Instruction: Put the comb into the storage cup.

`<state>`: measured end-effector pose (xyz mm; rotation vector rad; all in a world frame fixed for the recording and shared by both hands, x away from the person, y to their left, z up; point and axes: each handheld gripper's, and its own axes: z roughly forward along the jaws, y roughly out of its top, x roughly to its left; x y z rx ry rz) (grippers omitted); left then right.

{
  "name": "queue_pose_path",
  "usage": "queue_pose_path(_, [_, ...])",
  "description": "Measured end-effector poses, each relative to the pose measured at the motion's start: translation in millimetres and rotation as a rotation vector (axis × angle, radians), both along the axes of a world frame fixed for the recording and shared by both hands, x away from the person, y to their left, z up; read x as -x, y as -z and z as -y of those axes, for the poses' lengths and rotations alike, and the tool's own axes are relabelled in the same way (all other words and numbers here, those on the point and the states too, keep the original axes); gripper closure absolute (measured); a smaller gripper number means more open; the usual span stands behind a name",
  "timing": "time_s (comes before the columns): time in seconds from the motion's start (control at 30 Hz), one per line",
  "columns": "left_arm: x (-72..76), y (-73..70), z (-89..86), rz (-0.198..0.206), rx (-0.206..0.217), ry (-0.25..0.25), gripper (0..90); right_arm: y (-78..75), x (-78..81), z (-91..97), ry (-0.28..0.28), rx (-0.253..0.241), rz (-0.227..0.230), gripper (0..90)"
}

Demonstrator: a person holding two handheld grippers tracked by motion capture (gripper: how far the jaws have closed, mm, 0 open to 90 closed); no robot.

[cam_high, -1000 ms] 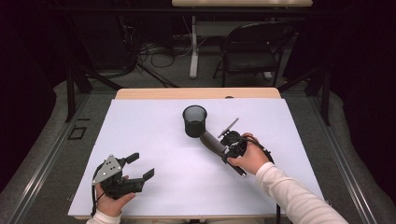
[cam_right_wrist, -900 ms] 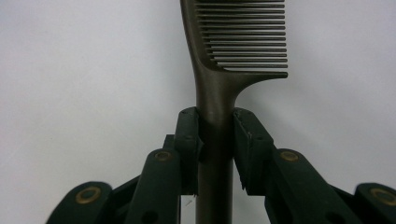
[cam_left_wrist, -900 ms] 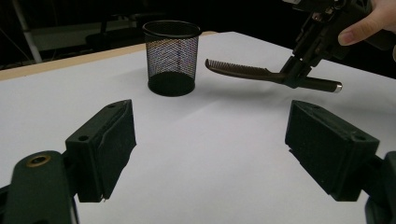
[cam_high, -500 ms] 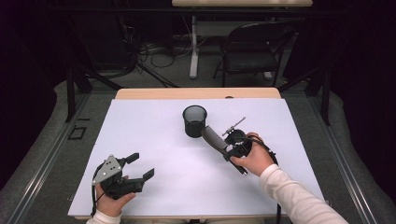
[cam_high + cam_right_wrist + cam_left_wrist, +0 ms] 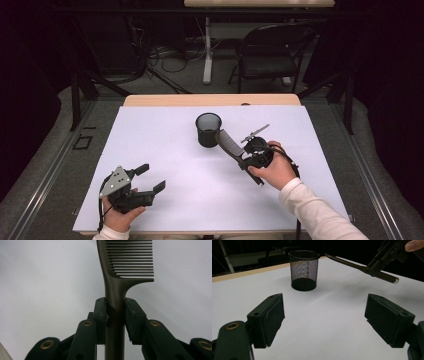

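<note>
A dark tail comb (image 5: 227, 142) is clamped by its handle in my right gripper (image 5: 243, 159), which is shut on it at the table's middle right. The toothed end points toward a black mesh cup (image 5: 208, 129) and lies just right of it, apart from the rim. In the right gripper view the comb (image 5: 125, 262) rises between the shut jaws of the right gripper (image 5: 115, 315). My left gripper (image 5: 151, 177) rests open near the front left with nothing between its fingers. In its own view the left gripper (image 5: 324, 320) faces the cup (image 5: 303, 270) and the comb (image 5: 352, 265).
A white sheet (image 5: 165, 135) covers the table, with a wooden strip (image 5: 210, 100) along its far edge. Beyond stand a black folding chair (image 5: 270, 55) and a table leg (image 5: 207, 50), and cables lie on the floor.
My right gripper has carried the comb a little up and toward the mesh cup, so its toothed end now lies closer to the rim. The left gripper has stayed put.
</note>
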<state>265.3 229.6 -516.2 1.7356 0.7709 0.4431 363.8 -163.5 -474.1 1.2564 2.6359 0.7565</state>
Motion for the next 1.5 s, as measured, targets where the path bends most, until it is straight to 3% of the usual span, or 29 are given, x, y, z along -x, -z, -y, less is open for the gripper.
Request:
queue_pose_path(0.73, [-1.3, 1.1, 0.5, -0.008, -0.003, 0.000, 16.2, -7.2, 0.2, -15.2, -0.025, -0.077, 0.090, 73.0])
queue_pose_path(1.07, [-3.3, 3.8, 3.6, -0.017, 0.002, 0.000, 16.2, -15.3, 1.5, -27.0, -0.046, -0.132, 0.162, 73.0])
queue_pose_path(1.37, [-4.1, 4.2, 4.1, -0.018, -0.001, -0.008, 16.2, -18.2, 7.4, -35.6, -0.063, -0.113, 0.231, 73.0])
queue_pose_path(1.5, [-4.3, 4.6, 4.4, -0.025, -0.003, -0.022, 16.1, -20.9, 8.1, -38.0, -0.069, -0.137, 0.251, 73.0])
